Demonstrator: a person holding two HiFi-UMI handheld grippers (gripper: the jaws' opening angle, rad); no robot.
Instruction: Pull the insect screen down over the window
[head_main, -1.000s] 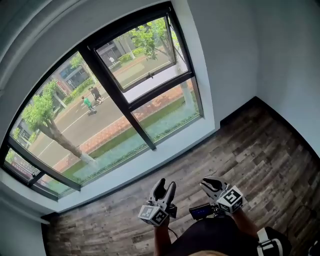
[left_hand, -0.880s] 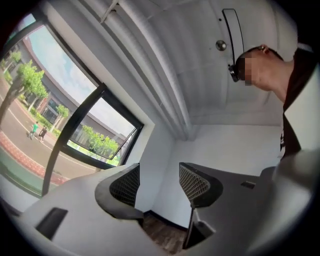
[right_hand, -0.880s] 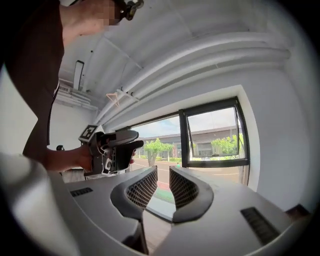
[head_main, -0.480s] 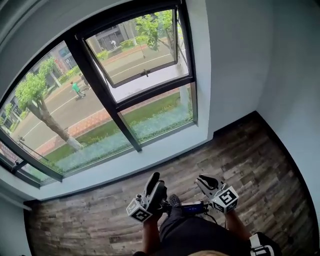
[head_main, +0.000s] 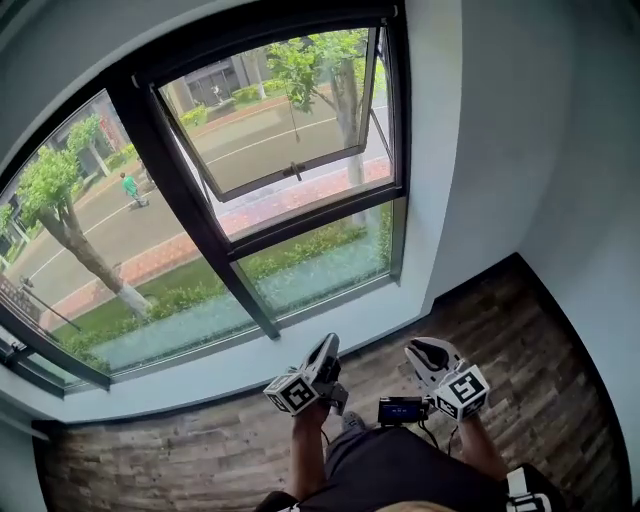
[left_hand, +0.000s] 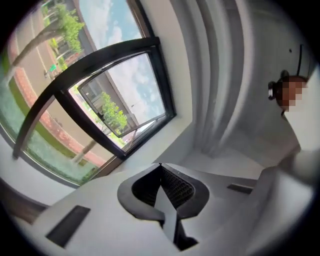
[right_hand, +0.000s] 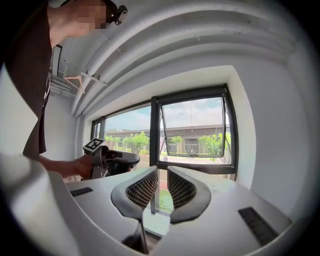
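1. A white plastered wall (head_main: 500, 130) fills the right side of the head view and runs on under the glass as a pale sill band.
2. A large black-framed window (head_main: 205, 225) is set in that wall, with a street and trees seen through it.
3. A dark wood-plank floor (head_main: 540, 330) meets the wall at its far edge.
4. The window's upper right glass sash (head_main: 290, 110) is tilted outward, and a small handle (head_main: 293, 172) is seen on its bottom rail.
5. The insect screen cannot be made out over the window in any view.
6. The left grey tool (head_main: 328, 345) is held above the floor's far edge, under the window. Its jaws have just been closing and now meet, with nothing between them.
7. The right grey tool (head_main: 428, 352) is held just beside it, nearer the room's right corner. Its jaws are parted by a narrow gap, and nothing is gripped.
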